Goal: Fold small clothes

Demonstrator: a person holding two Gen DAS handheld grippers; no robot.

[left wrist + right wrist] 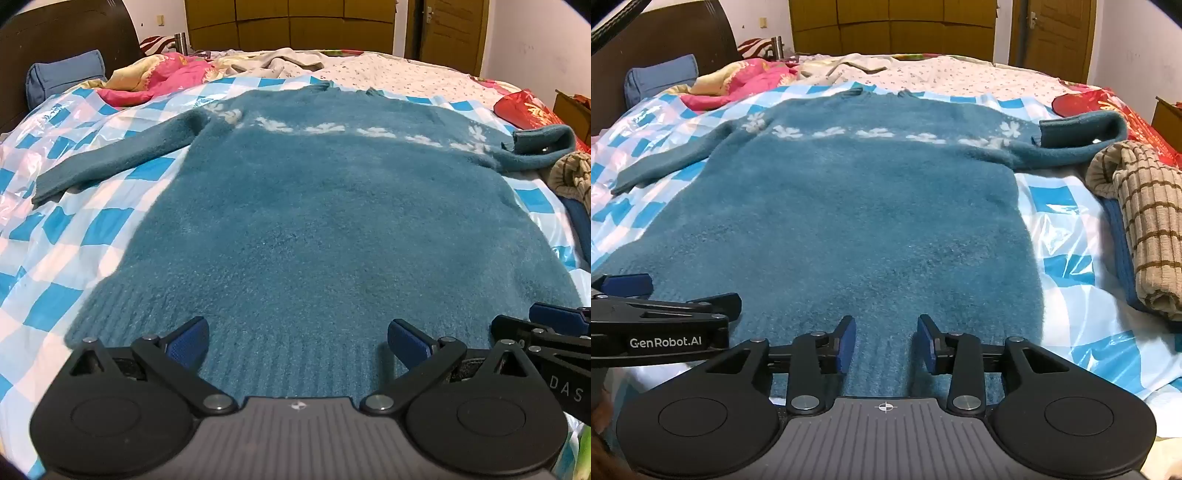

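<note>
A teal knitted sweater point(314, 206) with a band of white flowers lies flat on a blue-and-white checked plastic sheet point(55, 258) on the bed; it also shows in the right wrist view point(849, 221). Its left sleeve point(110, 155) stretches out; its right sleeve point(535, 147) is bent back on itself. My left gripper point(297, 339) is wide open above the ribbed hem. My right gripper point(886, 341) is partly open over the hem, further right; its fingers point(554, 319) show in the left wrist view. Neither holds cloth.
A folded beige checked garment point(1145, 221) lies on a blue one at the right. A pink quilt point(159, 77) and blue pillow point(62, 79) lie at the back left. A red bag point(528, 110) sits back right. Wardrobe and door stand behind.
</note>
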